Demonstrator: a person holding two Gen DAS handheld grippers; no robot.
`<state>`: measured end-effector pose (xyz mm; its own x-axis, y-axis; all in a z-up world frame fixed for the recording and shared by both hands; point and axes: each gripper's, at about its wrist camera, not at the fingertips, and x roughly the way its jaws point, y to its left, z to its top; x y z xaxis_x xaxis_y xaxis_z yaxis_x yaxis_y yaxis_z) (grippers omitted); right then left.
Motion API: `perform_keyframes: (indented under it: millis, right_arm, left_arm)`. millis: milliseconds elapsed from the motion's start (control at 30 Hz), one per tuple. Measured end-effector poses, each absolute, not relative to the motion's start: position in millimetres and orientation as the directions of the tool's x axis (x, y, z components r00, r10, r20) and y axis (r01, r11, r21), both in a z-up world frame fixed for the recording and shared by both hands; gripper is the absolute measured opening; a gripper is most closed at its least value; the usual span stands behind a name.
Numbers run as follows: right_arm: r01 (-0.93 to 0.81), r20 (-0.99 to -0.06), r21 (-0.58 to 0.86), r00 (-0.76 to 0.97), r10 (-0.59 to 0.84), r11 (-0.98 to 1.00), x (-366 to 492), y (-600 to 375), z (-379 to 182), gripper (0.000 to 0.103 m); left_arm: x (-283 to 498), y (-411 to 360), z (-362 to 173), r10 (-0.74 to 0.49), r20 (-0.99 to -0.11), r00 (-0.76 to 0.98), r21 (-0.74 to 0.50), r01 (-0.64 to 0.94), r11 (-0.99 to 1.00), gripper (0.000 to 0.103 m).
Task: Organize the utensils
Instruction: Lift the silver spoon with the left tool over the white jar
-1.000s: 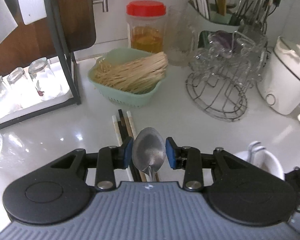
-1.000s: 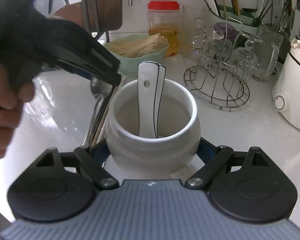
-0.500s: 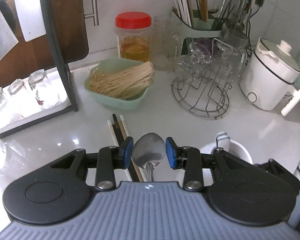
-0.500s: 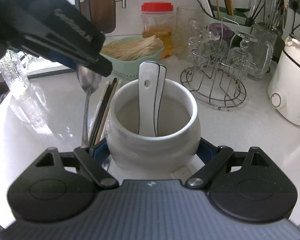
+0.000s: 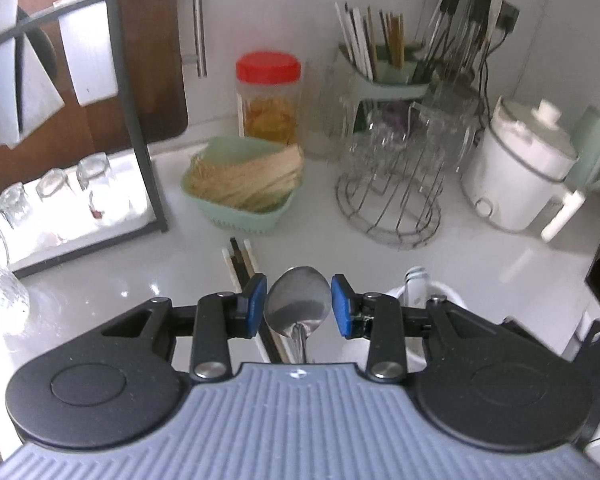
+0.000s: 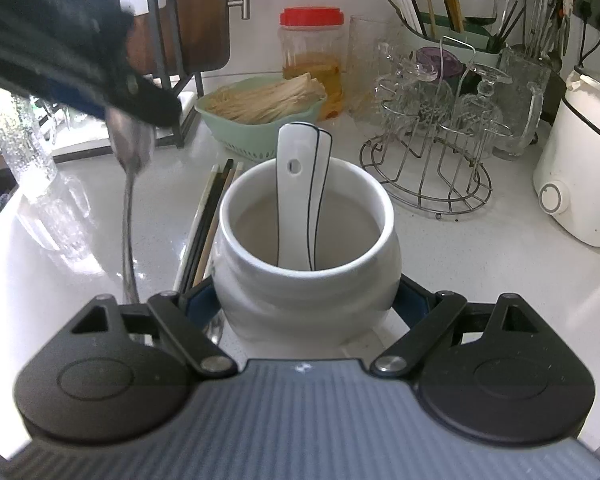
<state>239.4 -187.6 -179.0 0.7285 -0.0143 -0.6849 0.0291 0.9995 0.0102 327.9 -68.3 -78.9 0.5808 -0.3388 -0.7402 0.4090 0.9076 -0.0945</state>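
Keep right claw clamped on white crock. With left claw pinching metal spoon by its bowl, left of crock above worktop, swing handle over rim, lower beside ceramic spoons, then release.

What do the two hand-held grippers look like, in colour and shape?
Both look alike. The left gripper and the right gripper each have a grey-blue ribbed body with a small white mark, two round black housings, black linkage bars with silver rivets, and blue finger pads. No cables show. Whether a sleeve is worn cannot be told.
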Motion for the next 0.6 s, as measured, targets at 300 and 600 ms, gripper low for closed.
perform_keyframes:
  millis: [300,600]
  right_arm:
    - [-0.017,-0.685,0.006,0.728,0.016,1.000,236,-187,-179,0.091]
    - [-0.041,-0.687,0.004,0.725,0.033,0.999,237,-188,-178,0.091]
  left_arm:
    - [323,-70,-36,-0.389,-0.666,0.636,-0.104,0.437,0.893,0.040]
    - [322,-85,-5,-0.463,-0.599,0.653,-0.146,0.479,0.865,0.040]
